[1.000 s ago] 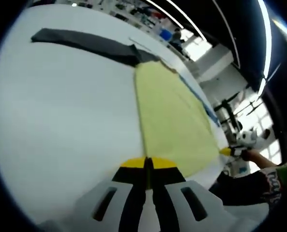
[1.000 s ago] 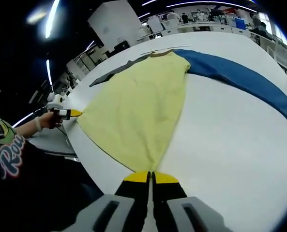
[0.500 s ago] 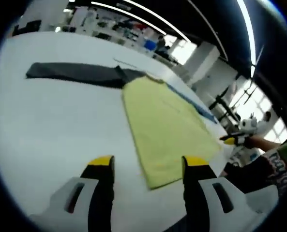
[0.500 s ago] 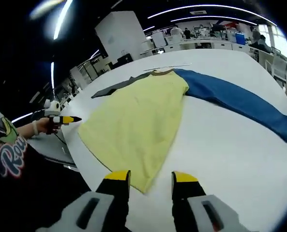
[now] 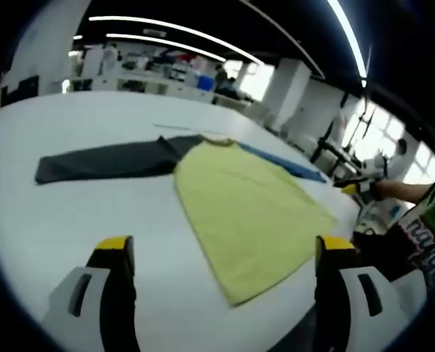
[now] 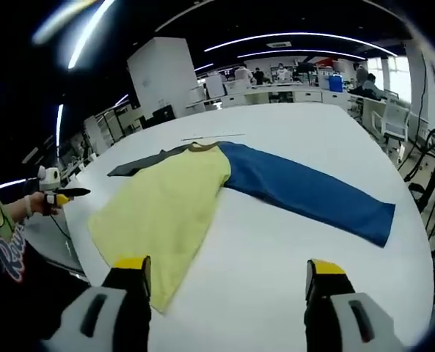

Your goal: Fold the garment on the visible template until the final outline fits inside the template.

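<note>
Left gripper view: the left tool (image 5: 221,253) has its jaws spread wide and holds nothing, above the white counter (image 5: 70,213). The garment (image 5: 239,205) lies flat on the counter, its yellow body ahead of the jaws, a dark grey sleeve (image 5: 107,159) stretched to the left and a blue sleeve (image 5: 279,163) at the far side. The right tool (image 5: 356,183) shows at the right edge.

Right gripper view: the right tool (image 6: 221,275) is likewise wide open and empty. The garment (image 6: 166,209) lies flat, its blue sleeve (image 6: 305,194) extending to the right. The left tool (image 6: 59,196) appears at the left, in a hand (image 6: 34,207).
</note>
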`<state>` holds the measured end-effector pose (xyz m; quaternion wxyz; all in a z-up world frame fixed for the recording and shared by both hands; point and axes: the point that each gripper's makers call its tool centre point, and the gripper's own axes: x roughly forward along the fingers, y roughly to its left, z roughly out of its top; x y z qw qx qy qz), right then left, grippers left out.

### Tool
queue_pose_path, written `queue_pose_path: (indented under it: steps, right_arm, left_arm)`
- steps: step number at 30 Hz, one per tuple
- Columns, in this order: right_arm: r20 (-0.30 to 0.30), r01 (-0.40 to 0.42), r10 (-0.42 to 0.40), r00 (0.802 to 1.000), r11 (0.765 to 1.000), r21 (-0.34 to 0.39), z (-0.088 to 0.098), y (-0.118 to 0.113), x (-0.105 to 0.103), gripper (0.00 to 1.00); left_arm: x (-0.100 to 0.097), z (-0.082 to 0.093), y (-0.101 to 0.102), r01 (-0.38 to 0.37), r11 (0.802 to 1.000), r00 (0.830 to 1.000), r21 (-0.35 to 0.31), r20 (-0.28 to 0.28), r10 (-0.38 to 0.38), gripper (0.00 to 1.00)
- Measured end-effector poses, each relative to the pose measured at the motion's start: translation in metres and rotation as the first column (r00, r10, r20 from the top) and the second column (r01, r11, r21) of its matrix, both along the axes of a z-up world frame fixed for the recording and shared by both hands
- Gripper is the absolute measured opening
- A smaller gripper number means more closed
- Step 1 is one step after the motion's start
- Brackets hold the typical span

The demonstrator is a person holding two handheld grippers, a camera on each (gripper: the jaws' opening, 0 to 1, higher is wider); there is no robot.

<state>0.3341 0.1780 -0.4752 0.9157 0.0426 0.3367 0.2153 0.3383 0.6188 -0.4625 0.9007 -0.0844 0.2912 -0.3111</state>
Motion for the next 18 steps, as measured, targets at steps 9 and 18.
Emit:
queue_pose_path:
  steps: [9, 18]
  right_arm:
    - [0.011, 0.025, -0.025, 1.000, 1.000, -0.013, 0.000, -0.012, 0.007, 1.00]
    - [0.028, 0.080, -0.079, 0.996, 0.997, -0.011, -0.001, -0.033, 0.021, 0.97]
  left_arm:
    - [0.000, -0.004, -0.002, 0.003, 1.000, 1.000, 0.010, -0.008, -0.003, 0.99]
    - [0.011, 0.001, -0.002, -0.030, 1.000, 0.999, 0.001, 0.013, 0.030, 0.99]
